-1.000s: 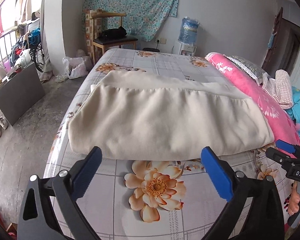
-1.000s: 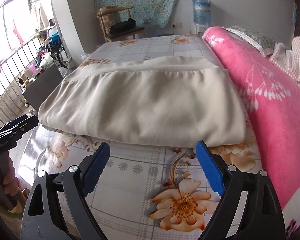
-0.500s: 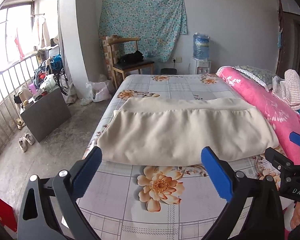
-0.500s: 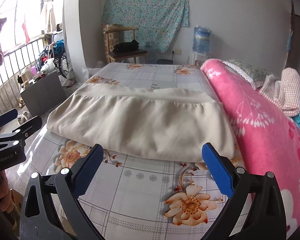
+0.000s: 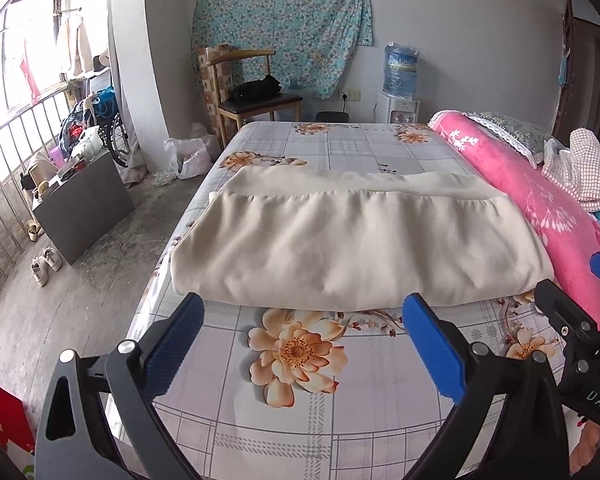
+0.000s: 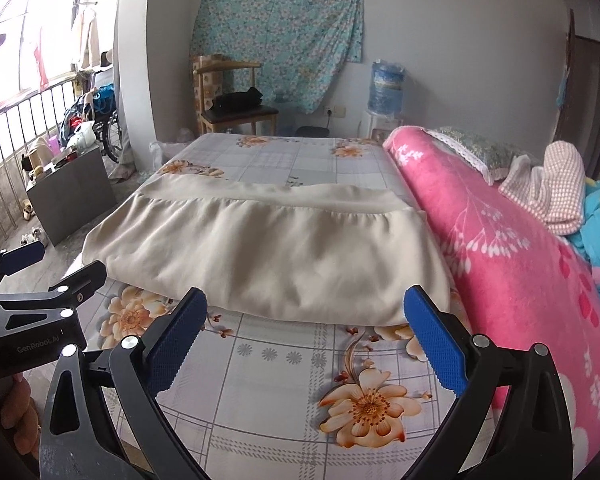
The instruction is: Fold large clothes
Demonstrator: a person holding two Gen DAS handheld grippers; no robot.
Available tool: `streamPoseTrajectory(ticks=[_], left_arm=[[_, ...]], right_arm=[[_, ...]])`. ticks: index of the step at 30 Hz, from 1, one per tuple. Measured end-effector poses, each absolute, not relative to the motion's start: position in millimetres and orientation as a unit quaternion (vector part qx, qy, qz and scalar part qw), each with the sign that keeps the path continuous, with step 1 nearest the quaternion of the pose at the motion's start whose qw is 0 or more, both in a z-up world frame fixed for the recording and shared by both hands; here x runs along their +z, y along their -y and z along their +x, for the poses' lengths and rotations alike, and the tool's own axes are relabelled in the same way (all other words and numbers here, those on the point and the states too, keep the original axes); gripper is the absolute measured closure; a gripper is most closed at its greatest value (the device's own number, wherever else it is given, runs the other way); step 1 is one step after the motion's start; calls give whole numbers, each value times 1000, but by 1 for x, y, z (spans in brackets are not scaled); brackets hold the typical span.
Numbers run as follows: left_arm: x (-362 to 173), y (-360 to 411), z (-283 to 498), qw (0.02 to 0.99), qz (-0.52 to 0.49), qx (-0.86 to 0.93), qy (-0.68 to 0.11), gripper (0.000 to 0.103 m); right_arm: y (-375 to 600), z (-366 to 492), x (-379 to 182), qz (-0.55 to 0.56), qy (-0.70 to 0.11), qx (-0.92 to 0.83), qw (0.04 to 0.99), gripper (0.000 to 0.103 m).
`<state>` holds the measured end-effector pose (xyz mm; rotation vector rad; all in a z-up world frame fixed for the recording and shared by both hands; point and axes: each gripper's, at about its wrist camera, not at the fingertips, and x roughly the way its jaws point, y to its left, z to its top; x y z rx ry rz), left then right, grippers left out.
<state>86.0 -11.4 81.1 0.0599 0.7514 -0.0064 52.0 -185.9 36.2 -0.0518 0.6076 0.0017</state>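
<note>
Left wrist view: cream garment point(image 5: 356, 244) lies folded on bed point(image 5: 340, 148), apparently soft and limp; grip near-edge corners. Both grippers' jaws spread, empty.

Bed point(image 5: 340, 148) with grey checked floral sheet. Pink blanket point(image 5: 540, 204) rolled along bed's right side; checked cloth point(image 5: 584, 168) and lace-edged pillow point(image 5: 512, 132) on it. Wooden chair point(image 5: 256, 96) beyond bed's far end, black bag point(image 5: 256, 87) on seat. Water dispenser point(image 5: 398, 92) right of chair. Teal floral cloth point(image 5: 284, 28) on wall above. White shoes point(image 5: 46, 266) on floor left of bed.
</note>
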Motion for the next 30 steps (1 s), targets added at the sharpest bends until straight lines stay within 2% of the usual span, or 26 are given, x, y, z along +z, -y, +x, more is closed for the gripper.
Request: streamPoseTrajectory(ticks=[11,30], left_arm=[[68,3,92,916,27,19,-400,6],[69,6,91,916,47,16,-398,6]], right_arm=[[177,61,29,-23,-330,1,944,8],[175,66,24,-32,-355,-3,934,8]])
